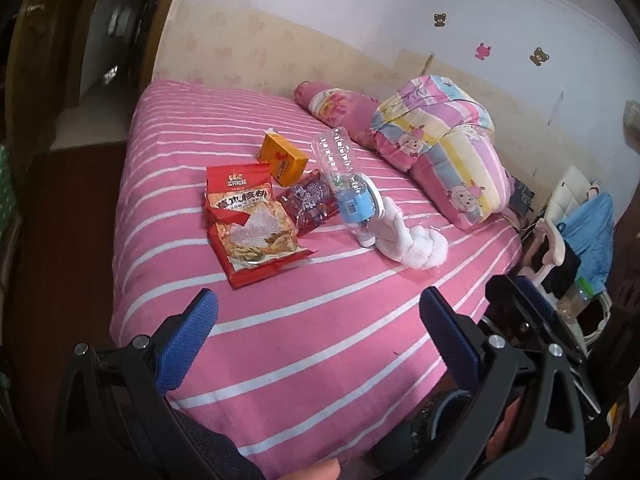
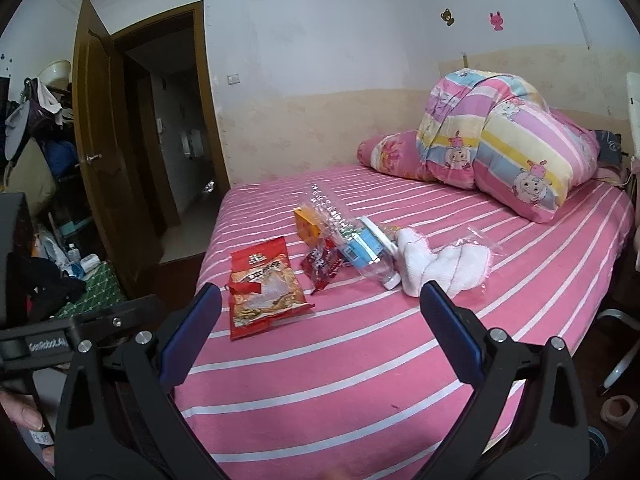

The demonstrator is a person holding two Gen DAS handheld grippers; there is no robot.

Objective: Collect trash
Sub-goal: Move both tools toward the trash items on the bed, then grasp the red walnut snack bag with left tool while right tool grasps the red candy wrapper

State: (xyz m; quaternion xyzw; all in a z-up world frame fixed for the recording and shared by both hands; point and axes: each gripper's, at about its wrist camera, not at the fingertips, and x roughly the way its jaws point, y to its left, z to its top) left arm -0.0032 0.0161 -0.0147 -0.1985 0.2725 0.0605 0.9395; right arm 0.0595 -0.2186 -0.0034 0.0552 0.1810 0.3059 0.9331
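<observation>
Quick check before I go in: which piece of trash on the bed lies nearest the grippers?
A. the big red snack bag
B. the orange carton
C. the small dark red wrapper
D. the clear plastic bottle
A: the big red snack bag lies closest to the near edge of the bed in both wrist views, with the orange carton, clear plastic bottle and small dark red wrapper farther back.
</observation>
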